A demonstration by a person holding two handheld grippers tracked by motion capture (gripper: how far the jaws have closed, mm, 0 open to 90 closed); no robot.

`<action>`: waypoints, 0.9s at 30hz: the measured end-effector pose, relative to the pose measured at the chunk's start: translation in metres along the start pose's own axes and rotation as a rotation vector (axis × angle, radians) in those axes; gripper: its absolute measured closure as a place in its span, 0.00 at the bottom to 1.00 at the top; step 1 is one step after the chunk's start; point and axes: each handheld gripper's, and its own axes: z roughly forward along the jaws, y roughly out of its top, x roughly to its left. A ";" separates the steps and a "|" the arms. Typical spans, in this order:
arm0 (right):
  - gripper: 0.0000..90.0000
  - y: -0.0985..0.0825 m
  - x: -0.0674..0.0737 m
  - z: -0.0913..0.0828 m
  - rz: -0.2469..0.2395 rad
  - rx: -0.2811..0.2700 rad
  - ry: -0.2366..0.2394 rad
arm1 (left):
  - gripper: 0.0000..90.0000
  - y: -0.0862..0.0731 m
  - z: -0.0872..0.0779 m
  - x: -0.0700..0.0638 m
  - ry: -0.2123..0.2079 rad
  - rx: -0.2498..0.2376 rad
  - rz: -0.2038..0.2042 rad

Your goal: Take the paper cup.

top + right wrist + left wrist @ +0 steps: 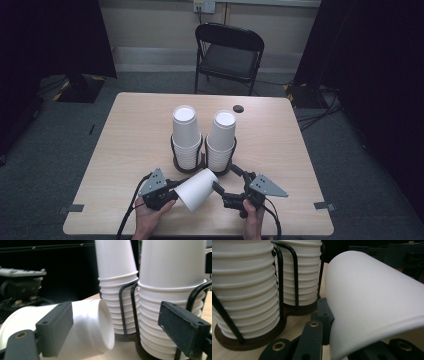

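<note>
A single white paper cup (197,189) (374,302) (85,325) lies on its side just above the table's front. My left gripper (180,195) (362,335) is shut on it near the rim, one pad pressed against the cup wall. My right gripper (228,180) (120,327) stands open just right of the cup's base, its jaws wide apart and touching nothing. Behind them two stacks of upside-down white cups (186,135) (221,140) stand in black wire holders (187,162); they also appear in the left gripper view (244,290) and the right gripper view (172,290).
The wooden table (135,130) has bare room to the left and right of the stacks. A small dark round spot (238,108) sits near its far edge. A black folding chair (229,55) stands beyond the table.
</note>
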 end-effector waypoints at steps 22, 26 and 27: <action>0.15 -0.010 0.025 0.000 -0.364 0.239 -0.049 | 0.96 0.027 0.006 0.008 -0.037 0.246 -0.012; 0.15 -0.013 0.027 0.002 -0.412 0.260 -0.046 | 0.96 0.029 0.007 0.009 -0.037 0.272 -0.015; 0.15 -0.013 0.028 0.002 -0.427 0.257 -0.053 | 0.96 0.030 0.007 0.009 -0.036 0.272 -0.016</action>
